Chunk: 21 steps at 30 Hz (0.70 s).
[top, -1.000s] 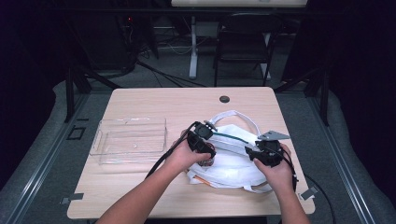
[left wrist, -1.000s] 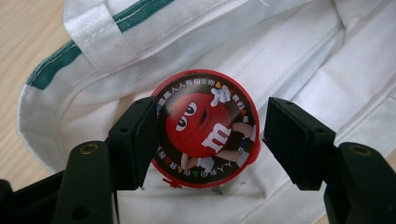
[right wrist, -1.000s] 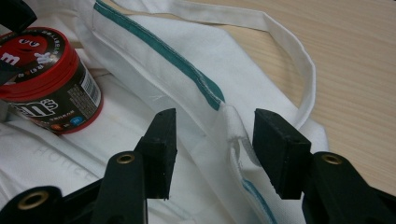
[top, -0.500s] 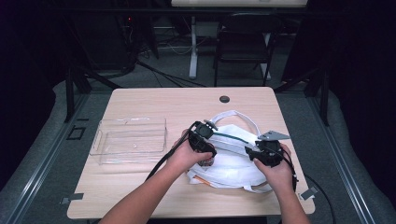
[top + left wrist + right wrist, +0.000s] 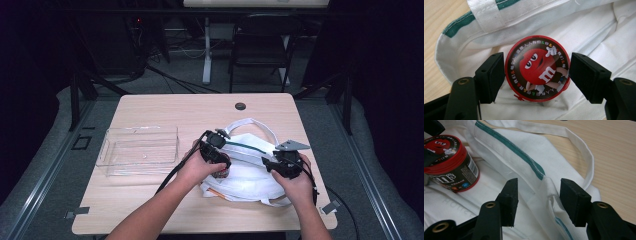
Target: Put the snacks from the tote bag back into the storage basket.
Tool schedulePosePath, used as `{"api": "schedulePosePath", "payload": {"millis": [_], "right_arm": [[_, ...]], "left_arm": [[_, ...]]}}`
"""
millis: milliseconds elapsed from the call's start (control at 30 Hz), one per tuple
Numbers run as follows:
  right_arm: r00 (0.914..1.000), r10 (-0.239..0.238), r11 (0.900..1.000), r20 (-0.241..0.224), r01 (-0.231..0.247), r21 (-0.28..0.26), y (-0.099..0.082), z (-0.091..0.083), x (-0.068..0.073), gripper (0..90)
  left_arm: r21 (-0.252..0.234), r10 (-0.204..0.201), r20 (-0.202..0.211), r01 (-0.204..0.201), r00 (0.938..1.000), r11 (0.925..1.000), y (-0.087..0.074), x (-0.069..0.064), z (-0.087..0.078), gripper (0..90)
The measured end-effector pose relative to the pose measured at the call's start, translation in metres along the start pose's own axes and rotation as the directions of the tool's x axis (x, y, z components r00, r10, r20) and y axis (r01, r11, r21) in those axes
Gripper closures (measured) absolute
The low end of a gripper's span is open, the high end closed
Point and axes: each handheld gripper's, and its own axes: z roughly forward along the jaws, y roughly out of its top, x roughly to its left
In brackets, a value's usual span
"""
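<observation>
A white cloth bag (image 5: 250, 175) with a green stripe (image 5: 519, 152) lies on the wooden table (image 5: 165, 110). A round can with a red lid (image 5: 537, 67) sits in the bag's mouth. My left gripper (image 5: 537, 72) points down over the can, one pad on each side of the lid. Its jaws have just been opening, and a thin gap shows at the right pad. My right gripper (image 5: 537, 195) is open, its pads on either side of the bag's striped rim where a handle (image 5: 579, 147) is sewn on. The can (image 5: 451, 170) lies to its left.
A clear plastic tray (image 5: 140, 150) stands on the table's left half. A round cable hole (image 5: 240, 106) sits near the far edge. Beyond the table are a chair (image 5: 260, 50) and dark floor. Cables trail from both grippers toward the near edge.
</observation>
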Motion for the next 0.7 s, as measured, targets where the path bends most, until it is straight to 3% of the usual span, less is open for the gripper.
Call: {"api": "schedulePosePath", "payload": {"millis": [233,400,700], "right_arm": [[1.0000,-0.003,1.0000,0.001,0.003,0.004,0.000,0.000,0.000,49.0],[1.0000,-0.003,1.0000,0.003,0.003,0.003,0.000,0.001,0.000,48.8],[1.0000,-0.004,1.0000,0.000,0.004,0.004,0.000,0.001,0.000,48.7]], "left_arm": [[-0.003,-0.010,0.006,0.010,0.9999,0.9999,0.001,0.000,0.002,27.1],[0.067,0.021,-0.036,-0.019,0.9991,0.9976,0.000,-0.005,0.014,25.0],[0.077,-0.001,-0.034,0.004,0.9994,0.9970,0.002,-0.004,0.023,24.6]]}}
